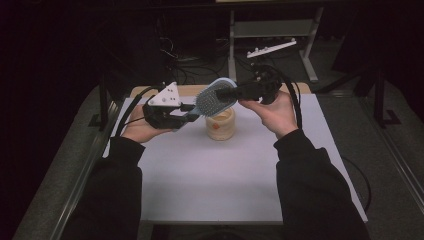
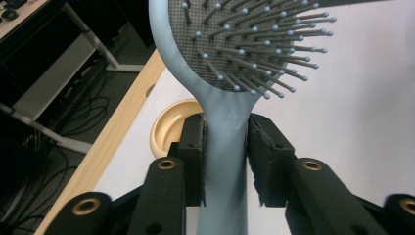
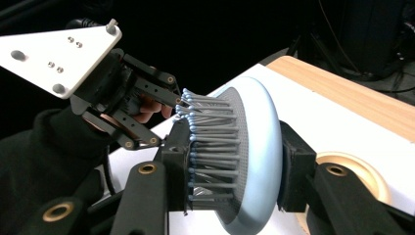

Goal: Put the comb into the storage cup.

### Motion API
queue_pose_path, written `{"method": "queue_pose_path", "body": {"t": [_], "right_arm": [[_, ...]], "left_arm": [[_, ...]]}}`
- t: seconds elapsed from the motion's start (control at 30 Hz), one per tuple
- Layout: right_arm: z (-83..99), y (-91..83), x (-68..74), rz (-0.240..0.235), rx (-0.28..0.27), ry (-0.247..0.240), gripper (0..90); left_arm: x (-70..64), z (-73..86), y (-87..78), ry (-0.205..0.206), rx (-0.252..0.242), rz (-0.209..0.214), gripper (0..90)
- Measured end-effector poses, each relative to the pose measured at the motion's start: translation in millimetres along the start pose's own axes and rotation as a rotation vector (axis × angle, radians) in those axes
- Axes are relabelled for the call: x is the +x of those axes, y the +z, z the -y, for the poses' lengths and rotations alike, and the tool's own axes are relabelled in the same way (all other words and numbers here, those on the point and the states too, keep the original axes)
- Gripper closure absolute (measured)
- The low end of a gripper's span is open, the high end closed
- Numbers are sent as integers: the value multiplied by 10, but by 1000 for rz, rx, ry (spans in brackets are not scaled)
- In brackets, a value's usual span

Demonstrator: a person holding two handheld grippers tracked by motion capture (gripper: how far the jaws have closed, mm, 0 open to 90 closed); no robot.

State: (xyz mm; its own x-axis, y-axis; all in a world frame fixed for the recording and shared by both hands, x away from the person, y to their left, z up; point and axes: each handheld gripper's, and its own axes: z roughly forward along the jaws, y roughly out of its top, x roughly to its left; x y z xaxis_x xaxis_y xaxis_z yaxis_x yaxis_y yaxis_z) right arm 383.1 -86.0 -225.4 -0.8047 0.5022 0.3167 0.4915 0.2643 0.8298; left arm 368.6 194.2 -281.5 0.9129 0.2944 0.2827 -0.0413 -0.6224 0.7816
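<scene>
Count of things on and above the table

There is one hairbrush (image 1: 216, 96), light blue with many grey bristles, and one cream round container (image 1: 220, 124) standing on the one white table (image 1: 225, 185). There are two grippers: one left gripper (image 1: 186, 114) and one right gripper (image 1: 234, 92), each with two black jaws, so four jaws together. One white three-cornered plate (image 1: 166, 95) sits on the left gripper. Two hands and two dark sleeves come in from below in the high view. One white bar-shaped piece (image 1: 271, 48) lies on the floor behind the table, beside one grey metal frame (image 1: 272, 30).
</scene>
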Motion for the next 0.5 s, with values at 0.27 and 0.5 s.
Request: {"method": "queue_pose_path", "body": {"t": [0.27,0.5], "right_arm": [[-94,-8,82,36,0,-48,573],[-152,0,104,58,8,-63,572]], "left_arm": [[15,31,-34,-30,-21,-2,540],[40,73,-45,-71,-40,-5,440]]}}
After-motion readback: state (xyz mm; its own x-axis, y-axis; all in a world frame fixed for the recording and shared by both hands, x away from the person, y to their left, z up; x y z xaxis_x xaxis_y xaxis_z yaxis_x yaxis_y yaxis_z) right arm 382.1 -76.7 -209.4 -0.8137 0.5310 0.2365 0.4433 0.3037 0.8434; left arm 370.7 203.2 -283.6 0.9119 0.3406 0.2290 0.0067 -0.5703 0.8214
